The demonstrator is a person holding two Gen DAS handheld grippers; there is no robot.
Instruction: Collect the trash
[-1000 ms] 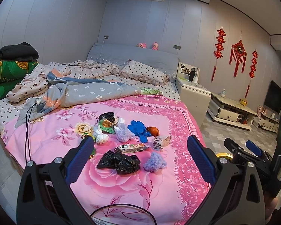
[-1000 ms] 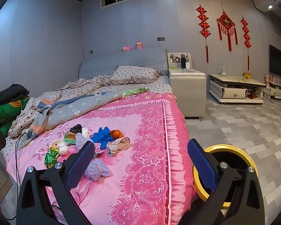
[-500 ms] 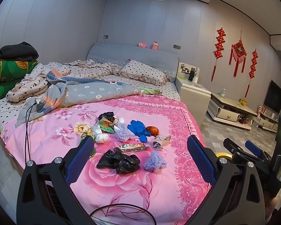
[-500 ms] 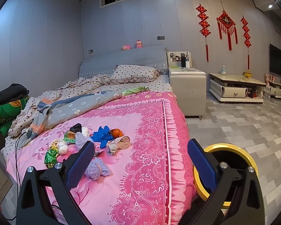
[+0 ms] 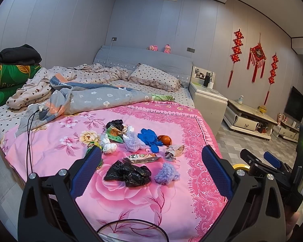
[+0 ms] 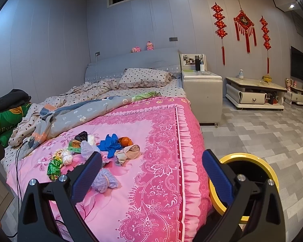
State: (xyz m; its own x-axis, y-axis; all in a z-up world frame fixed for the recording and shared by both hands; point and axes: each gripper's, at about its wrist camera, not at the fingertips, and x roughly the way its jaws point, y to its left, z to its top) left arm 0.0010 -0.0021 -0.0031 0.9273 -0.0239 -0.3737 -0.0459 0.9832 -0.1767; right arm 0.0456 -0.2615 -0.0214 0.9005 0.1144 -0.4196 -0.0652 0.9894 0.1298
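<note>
We are at the very start of collecting, by our reading: nothing is picked up yet, and all the trash lies in a loose cluster on the pink bedspread (image 5: 56, 161), while the yellow-rimmed bin (image 6: 250, 157) stands on the floor just beside the bed's right edge. The next move, we judge, calls for reaching forward and down to one of the nearest pieces, closing on it, then carrying it across to the bin. Nearest our left gripper (image 5: 151, 173) lie the crumpled black bag (image 5: 129, 174) and a lilac knitted wad (image 5: 167, 173); behind them are a flat snack wrapper (image 5: 143, 157), a blue glove (image 5: 148, 139), an orange fruit (image 5: 165, 139) and several white and green scraps. These soft, light pieces should pinch easily, though the bag may trail loose folds. Our left gripper hangs above the bed with its jaws spread wide, holding and touching nothing. Our right gripper (image 6: 151, 173) is likewise spread wide and empty, poised over the bed's right side, with the bin's rim showing behind its right finger.
</note>
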